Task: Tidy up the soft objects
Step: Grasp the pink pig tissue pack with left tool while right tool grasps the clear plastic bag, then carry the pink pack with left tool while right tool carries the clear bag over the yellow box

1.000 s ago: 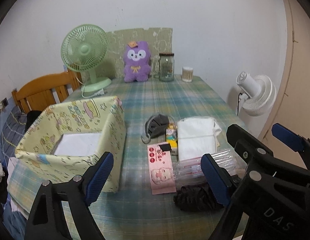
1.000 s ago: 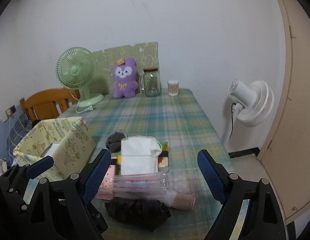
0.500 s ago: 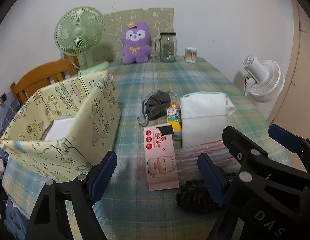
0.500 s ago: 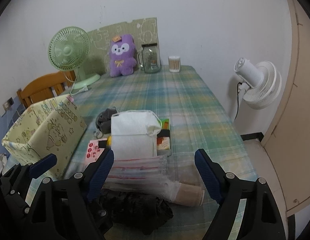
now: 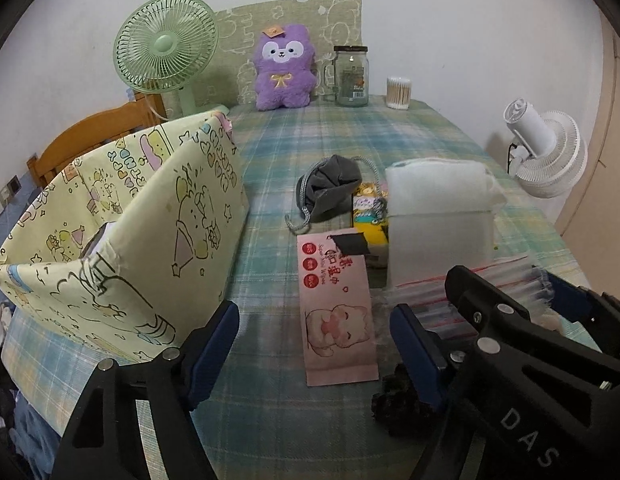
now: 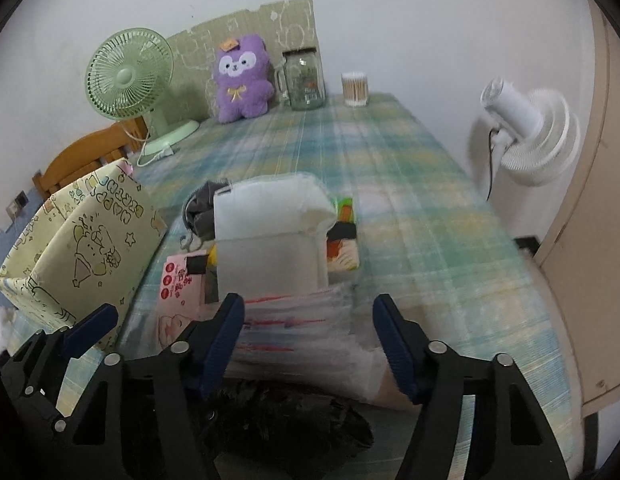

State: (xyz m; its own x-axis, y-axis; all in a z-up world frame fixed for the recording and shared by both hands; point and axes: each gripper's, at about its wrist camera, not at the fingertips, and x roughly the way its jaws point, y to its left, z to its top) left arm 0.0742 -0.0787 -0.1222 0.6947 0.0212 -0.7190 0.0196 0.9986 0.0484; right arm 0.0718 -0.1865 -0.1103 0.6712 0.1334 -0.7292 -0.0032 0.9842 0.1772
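A yellow cartoon-print fabric box (image 5: 122, 224) stands at the table's left, also in the right wrist view (image 6: 82, 240). Beside it lie a pink wet-wipes pack (image 5: 336, 312), a grey drawstring pouch (image 5: 330, 190), a white padded pack (image 5: 438, 220) (image 6: 270, 236), a clear bag of tubes (image 6: 302, 332) and a black crumpled cloth (image 6: 294, 416) (image 5: 398, 404). My left gripper (image 5: 314, 344) is open above the wipes pack. My right gripper (image 6: 308, 340) is open over the clear bag, with the black cloth just below it.
A purple plush (image 5: 284, 68), a green desk fan (image 5: 166, 44), a glass jar (image 5: 351, 76) and a cotton-swab cup (image 5: 398, 92) stand at the table's far edge. A white fan (image 5: 546, 152) stands off the right side. A wooden chair (image 5: 94, 136) is behind the box.
Both grippers have moved forward and down toward the pile of objects; the items look larger and closer. Both stay open and empty.
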